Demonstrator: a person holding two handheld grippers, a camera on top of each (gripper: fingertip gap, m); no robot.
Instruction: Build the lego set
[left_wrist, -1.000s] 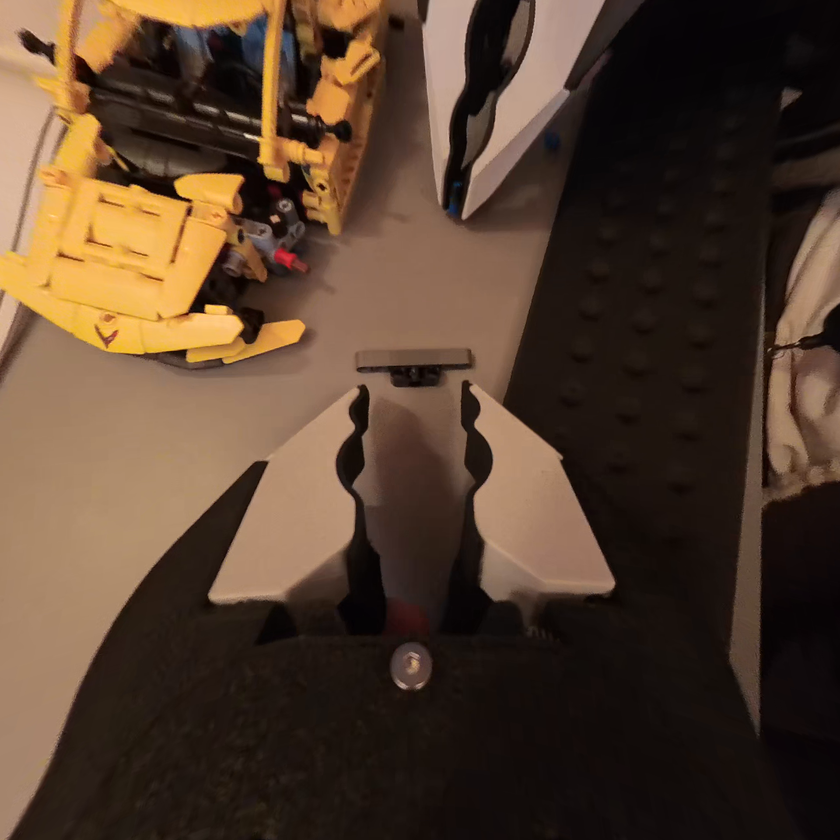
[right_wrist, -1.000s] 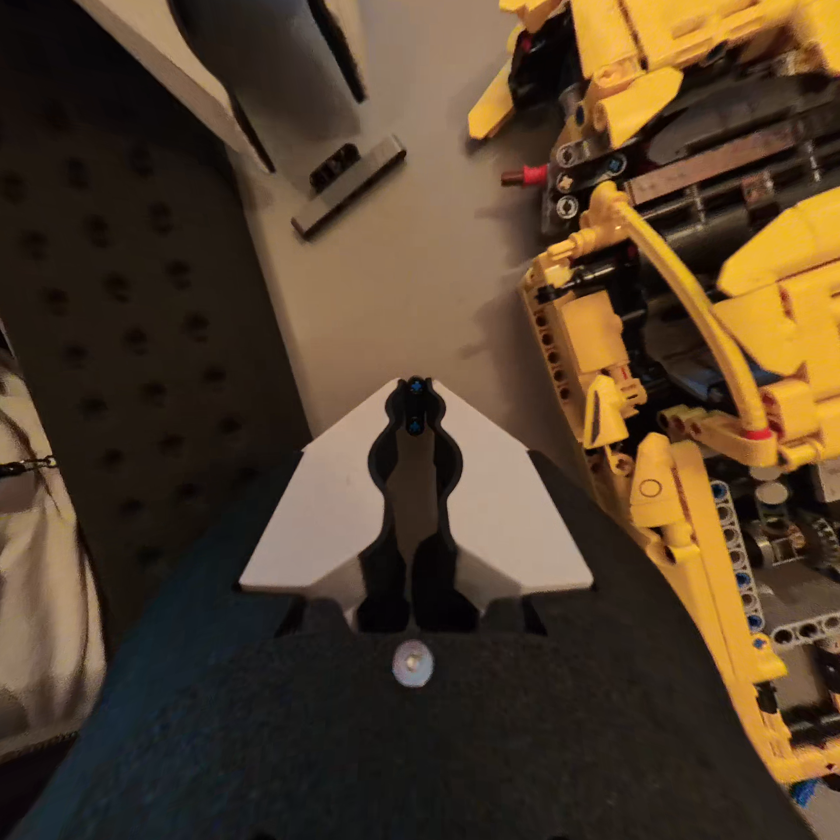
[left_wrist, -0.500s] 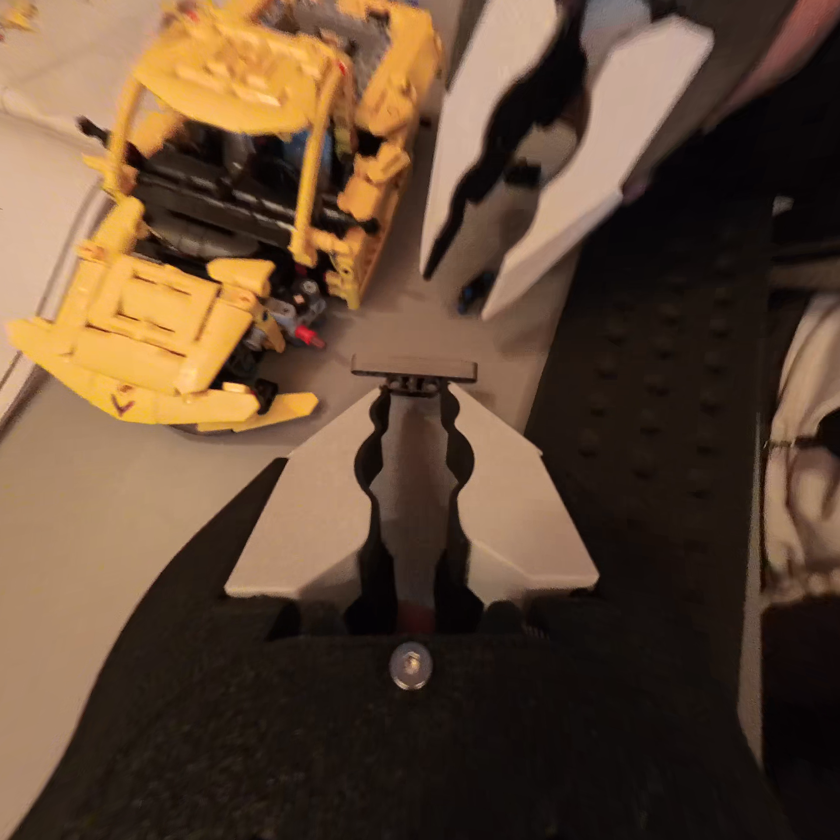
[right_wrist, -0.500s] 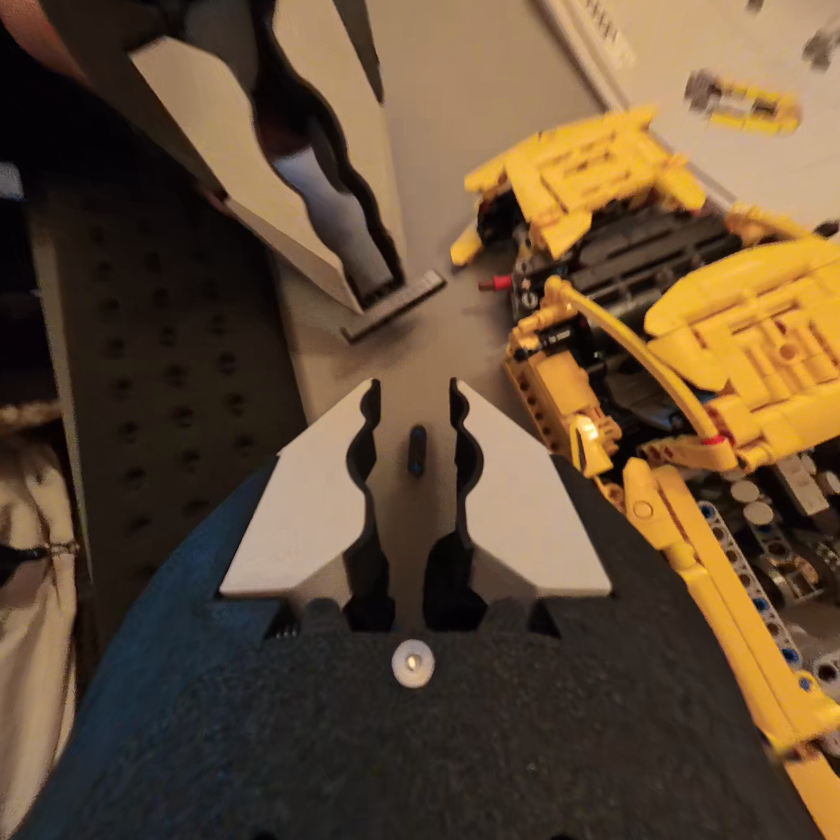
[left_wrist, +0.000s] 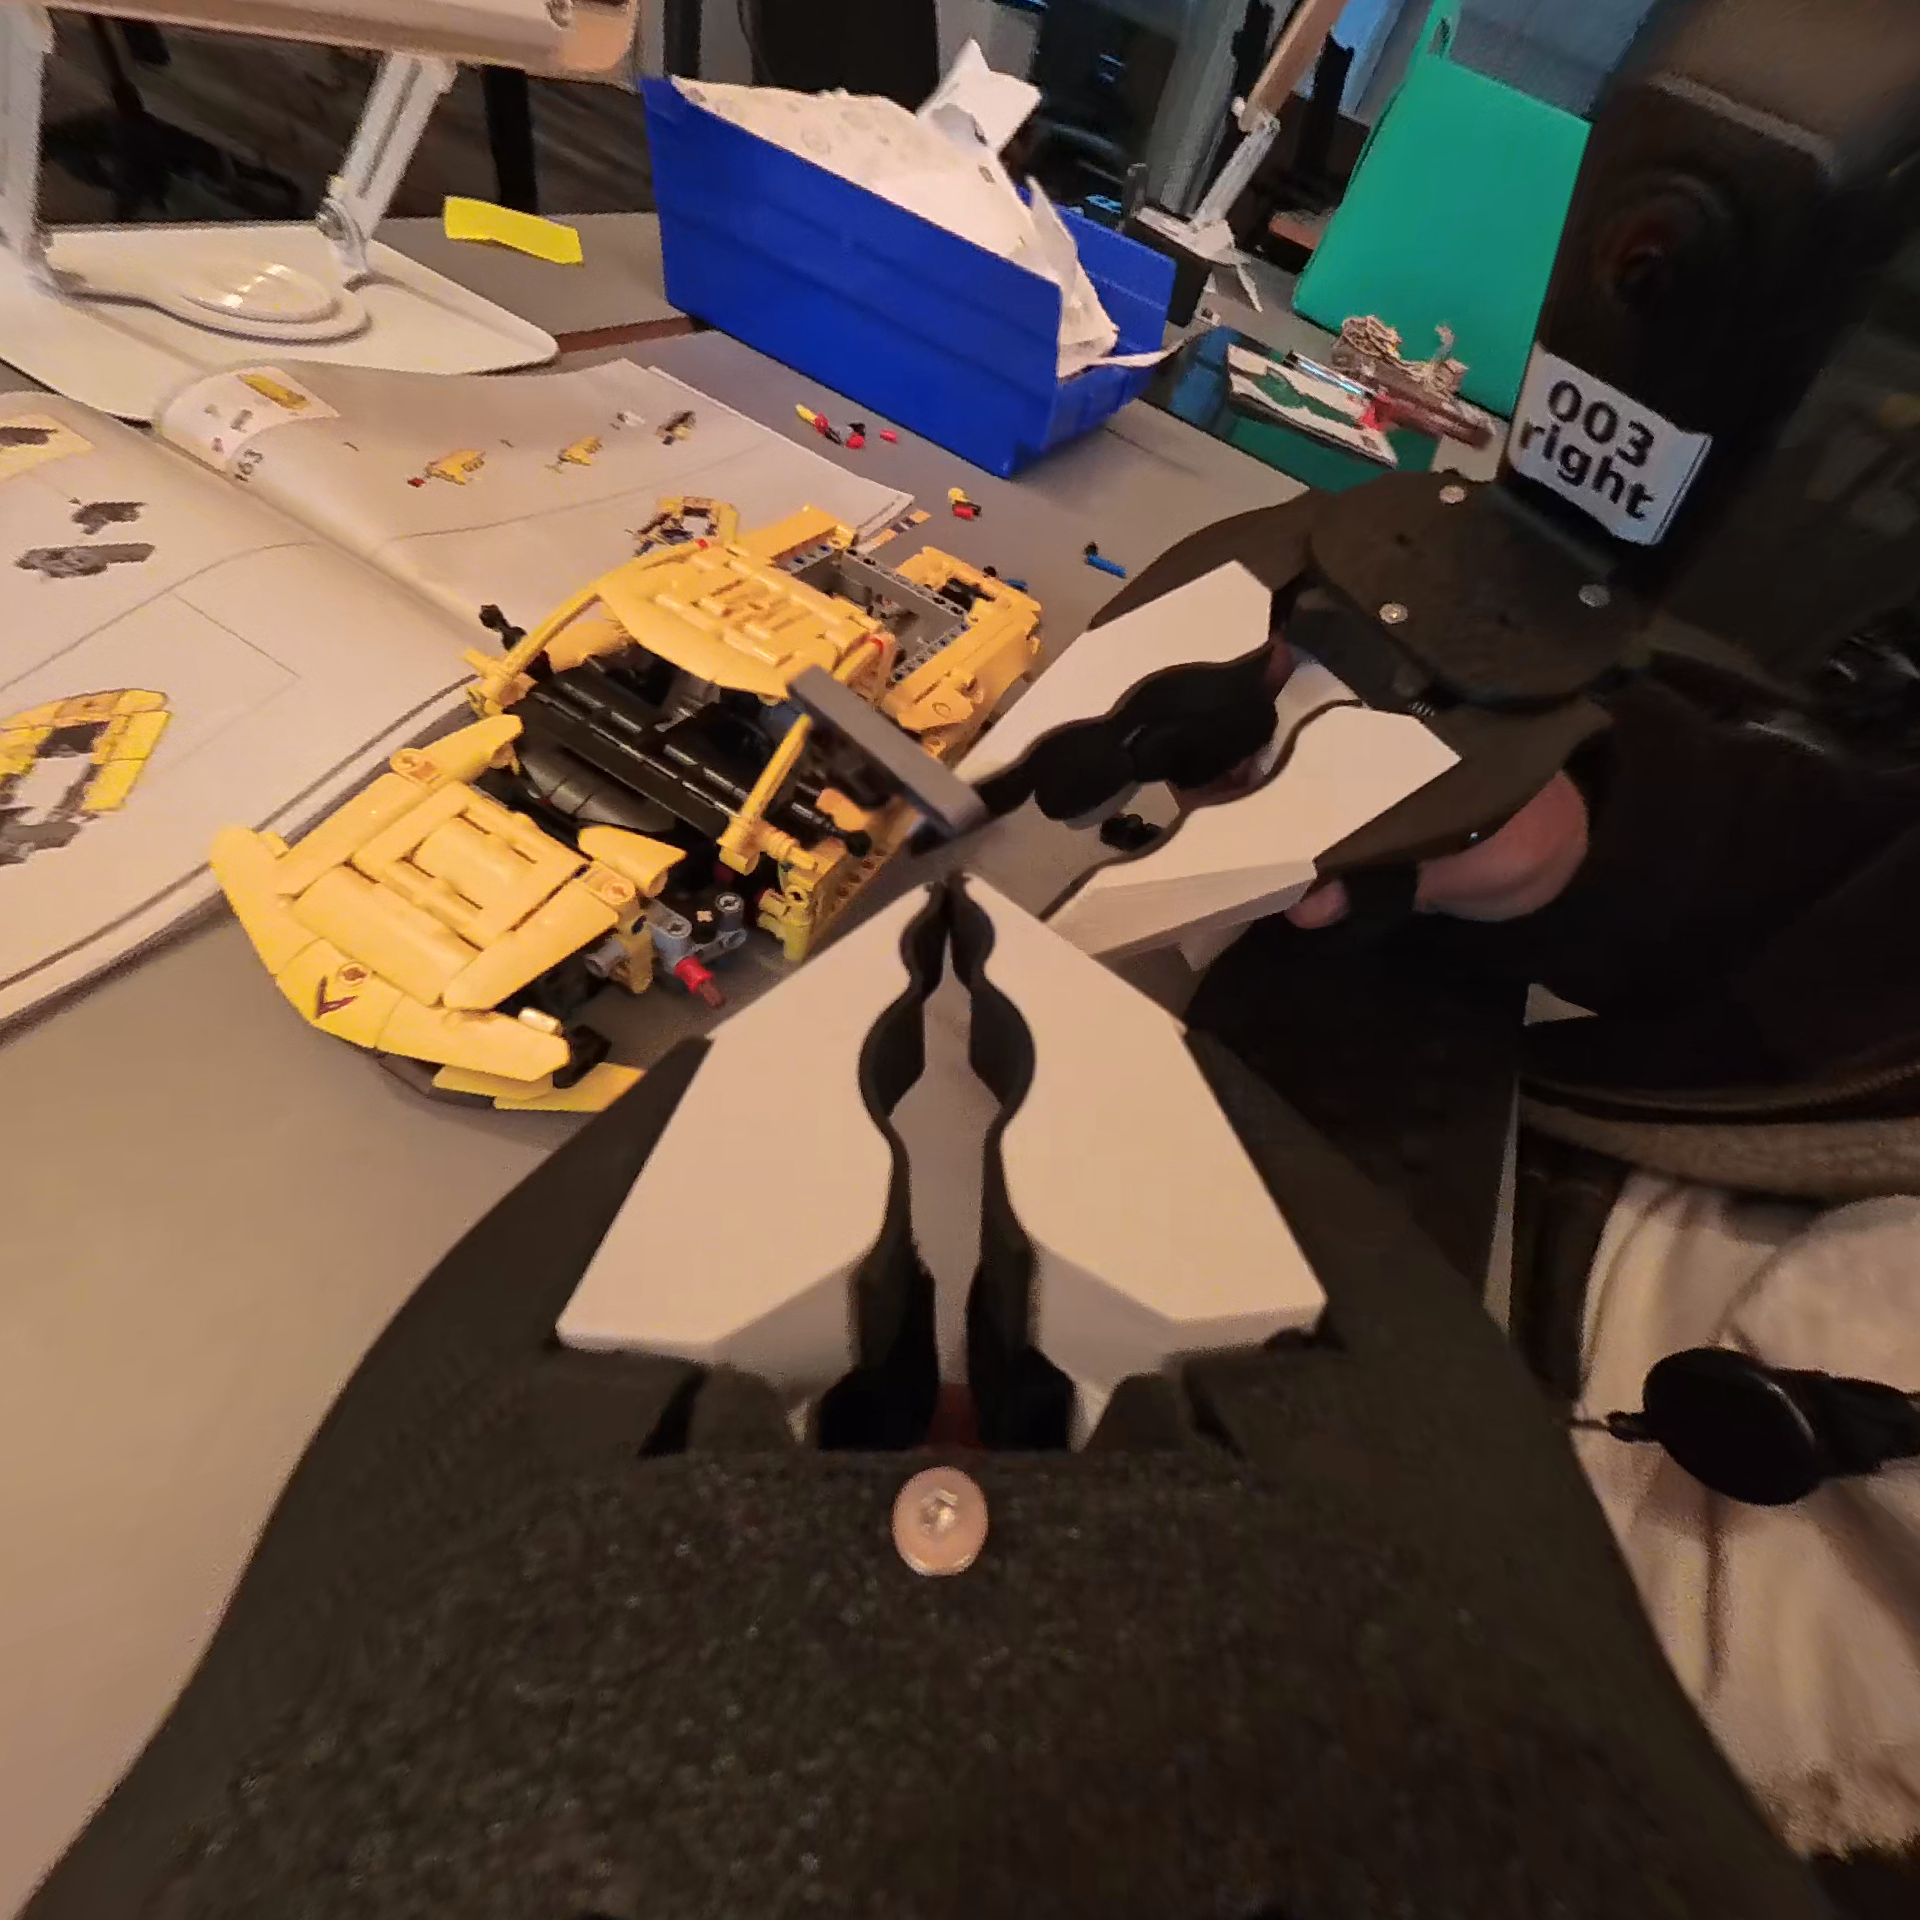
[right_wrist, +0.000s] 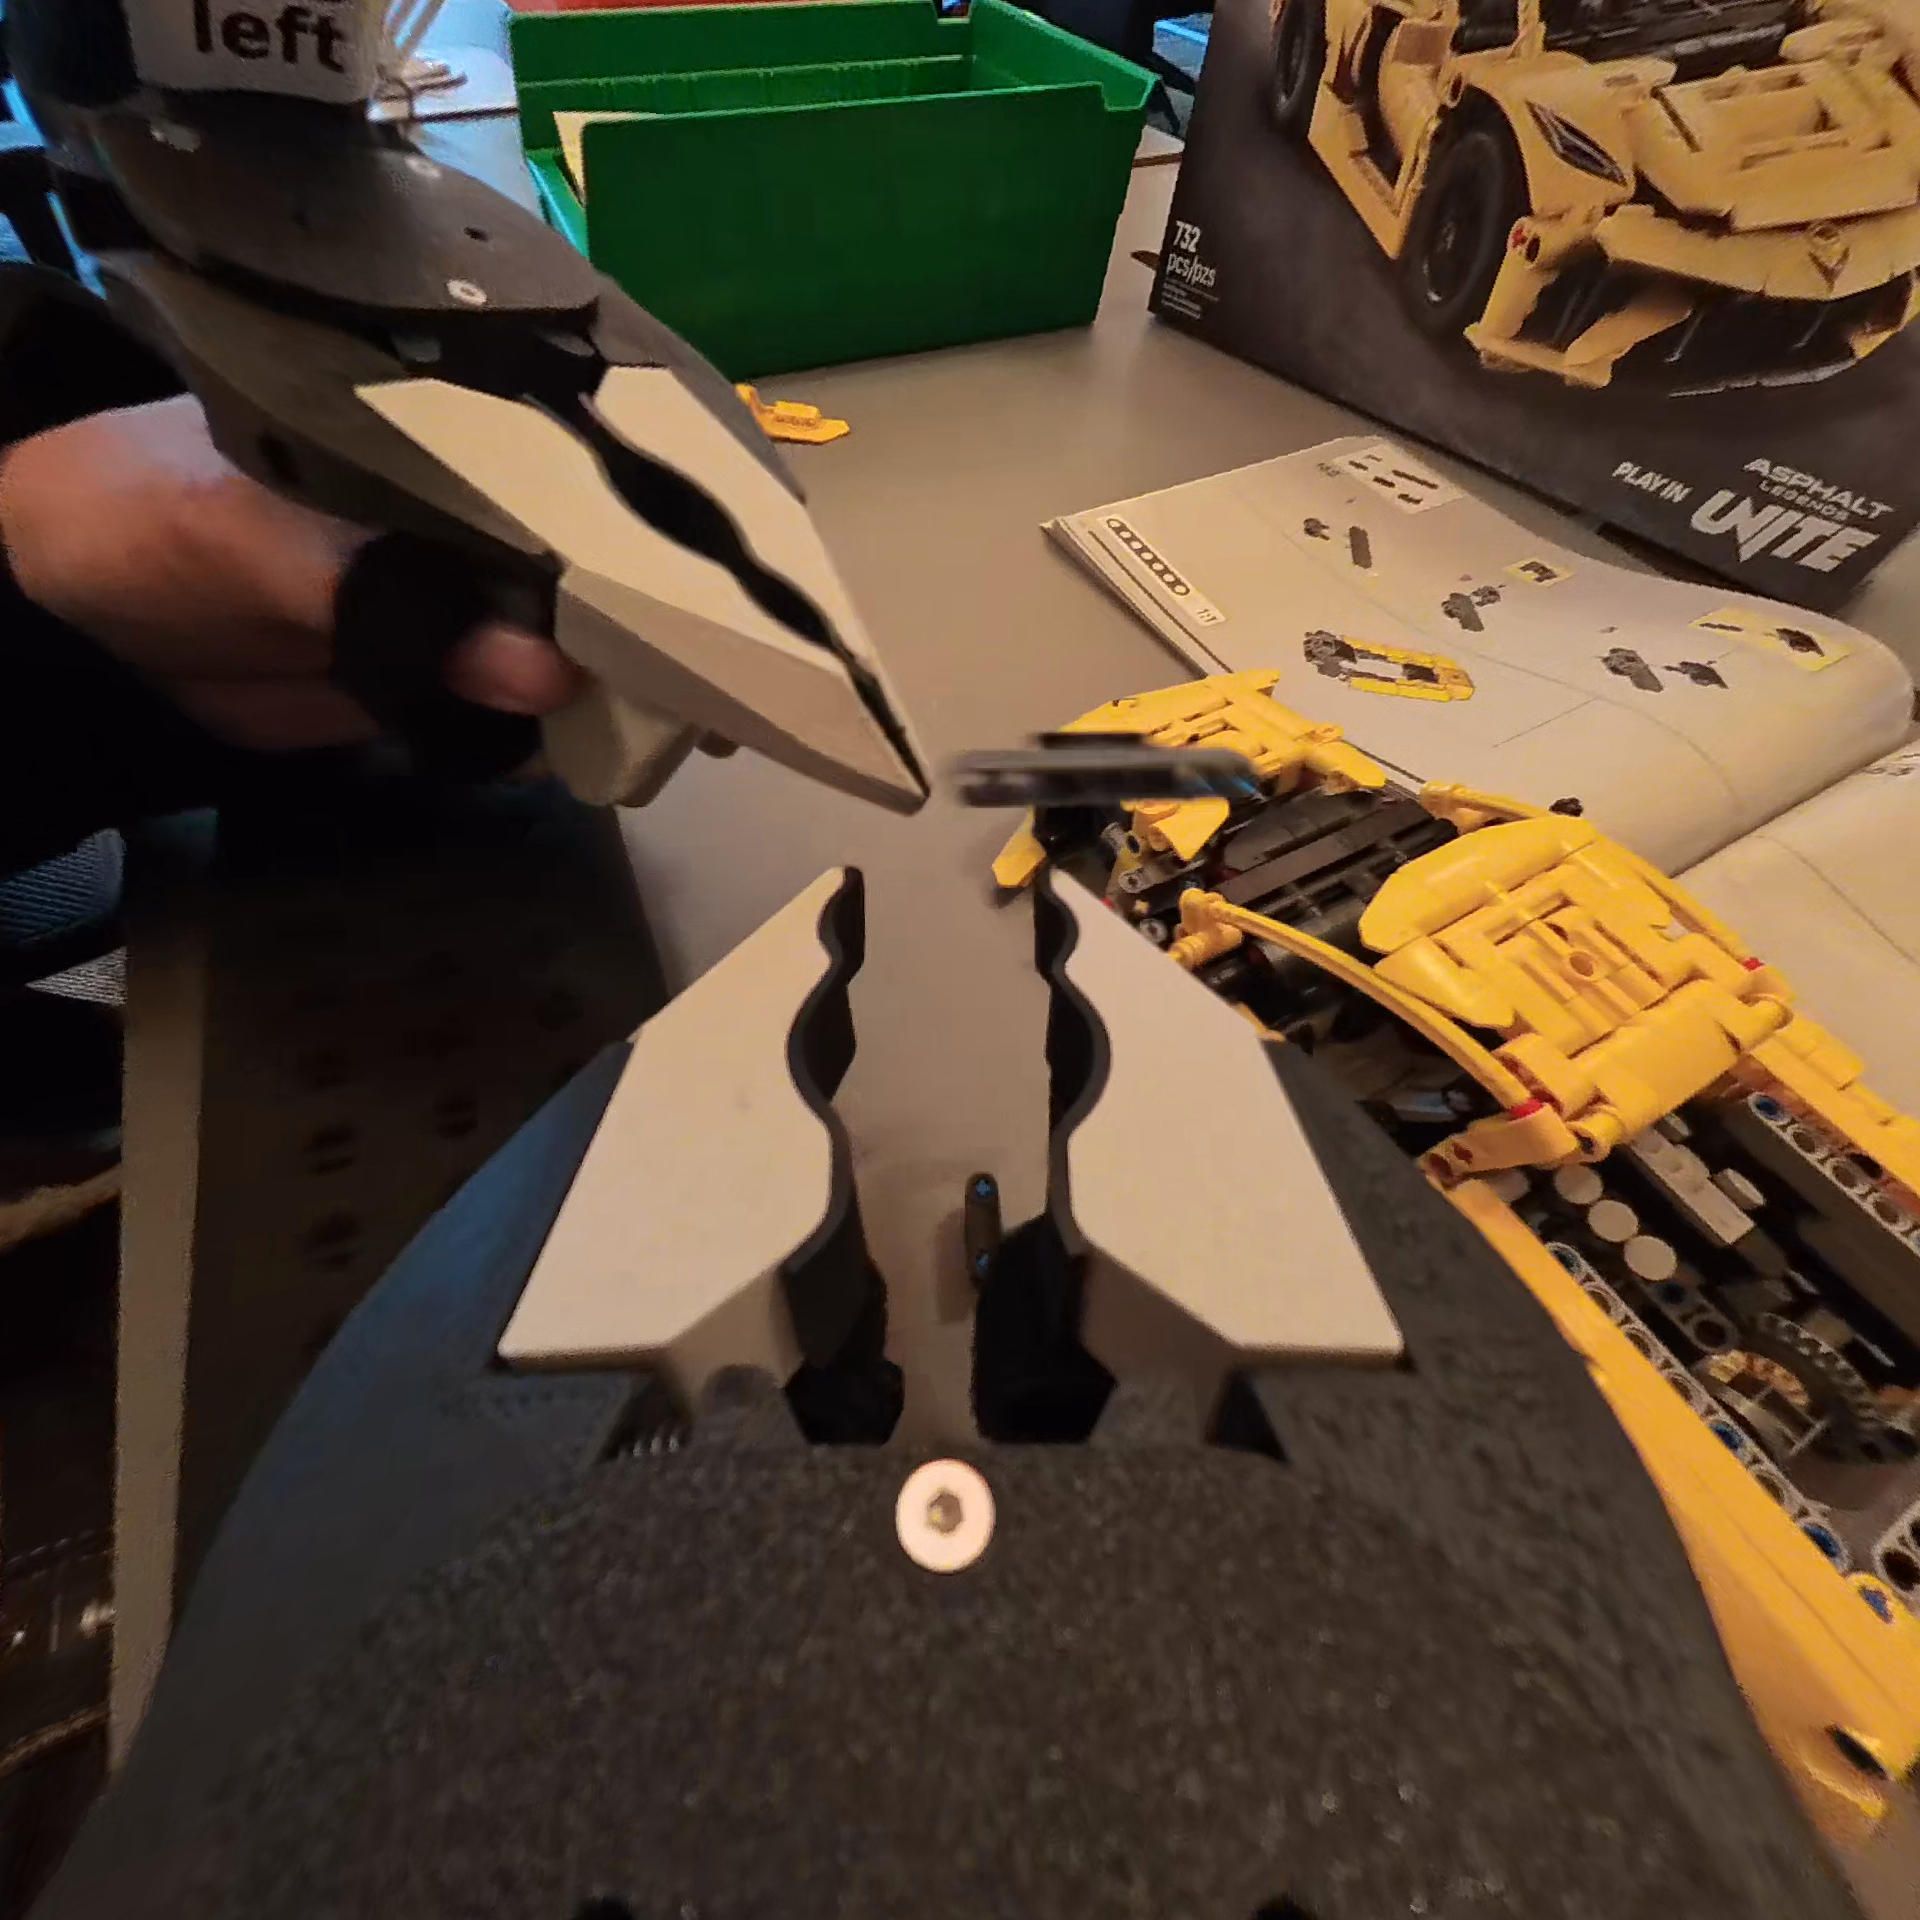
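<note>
A half-built yellow Lego car (left_wrist: 623, 810) (right_wrist: 1507, 966) stands on the grey table. My left gripper (left_wrist: 951, 894) is shut on a flat grey Lego piece (left_wrist: 883, 753) and holds it in the air over the car's near side. In the right wrist view the left gripper (right_wrist: 920, 798) shows at upper left, with the grey piece (right_wrist: 1101, 774) blurred at its tip. My right gripper (right_wrist: 948, 894) is open and empty. A small black pin with blue ends (right_wrist: 982, 1221) lies on the table between its fingers. In the left wrist view the right gripper (left_wrist: 1013, 836) stands just beyond the grey piece.
An open instruction booklet (left_wrist: 312, 540) (right_wrist: 1507, 623) lies behind the car. A blue bin of paper (left_wrist: 883, 312), a green bin (right_wrist: 831, 208) and the set's box (right_wrist: 1558, 208) stand farther back. Small loose pieces (left_wrist: 852, 431) lie by the blue bin. A person's hand (right_wrist: 156, 582) holds the left gripper. My two grippers' fingertips are within a few centimetres of each other.
My left gripper closed on the grey piece and lifted it off the table. My right gripper opened and left the black pin on the table. Both views tilted up.
</note>
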